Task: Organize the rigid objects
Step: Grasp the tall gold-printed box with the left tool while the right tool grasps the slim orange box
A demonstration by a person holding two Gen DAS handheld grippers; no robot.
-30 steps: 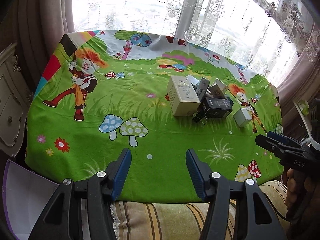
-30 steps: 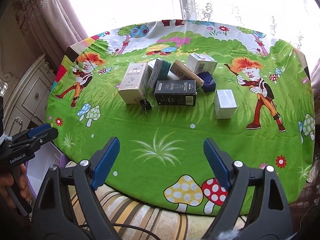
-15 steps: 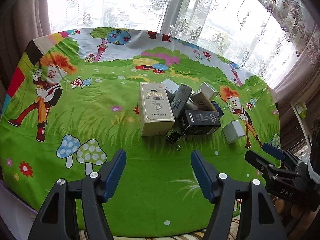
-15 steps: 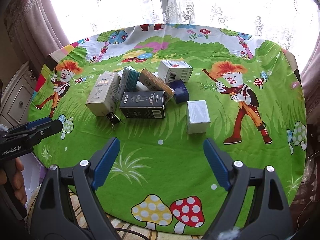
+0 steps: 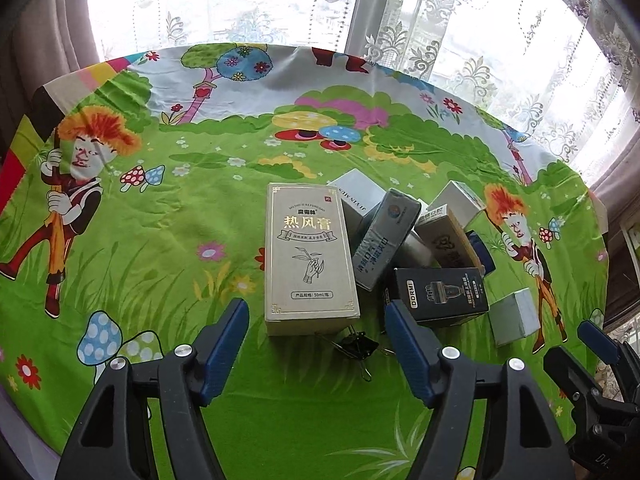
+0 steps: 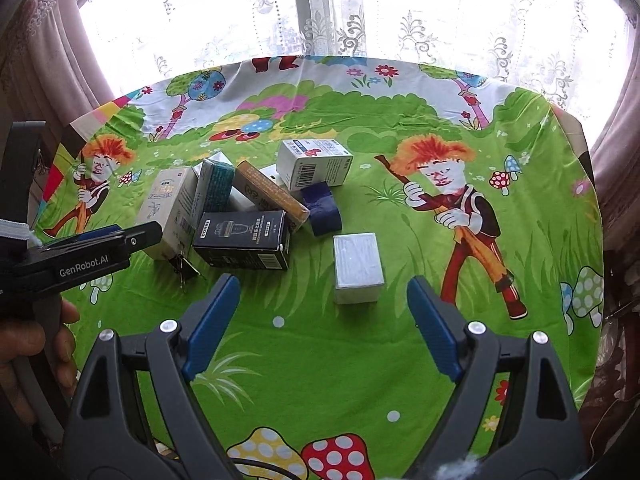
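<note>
A heap of small boxes lies mid-table on a cartoon-print cloth [image 5: 160,260]. A tall beige box [image 5: 309,256] lies flat at the heap's left, and it shows in the right wrist view [image 6: 170,208]. A black DORMI box [image 5: 438,295] [image 6: 244,245] lies beside it. A small white box [image 6: 357,267] [image 5: 514,316] lies apart on the right. A black binder clip [image 5: 356,347] lies in front of the beige box. My left gripper [image 5: 318,338] is open and empty just before the beige box. My right gripper [image 6: 322,320] is open and empty before the white box.
Further boxes in the heap: a teal one [image 6: 214,186], an orange-sided one [image 6: 272,194], a white barcoded one [image 6: 314,162], a dark blue one [image 6: 322,208]. Lace curtains [image 6: 320,8] and a bright window stand behind the table. A hand [image 6: 32,344] holds the left gripper.
Both grippers have moved forward over the table toward the boxes. The left one has come close to the beige box. Both stay open; no box has moved.
</note>
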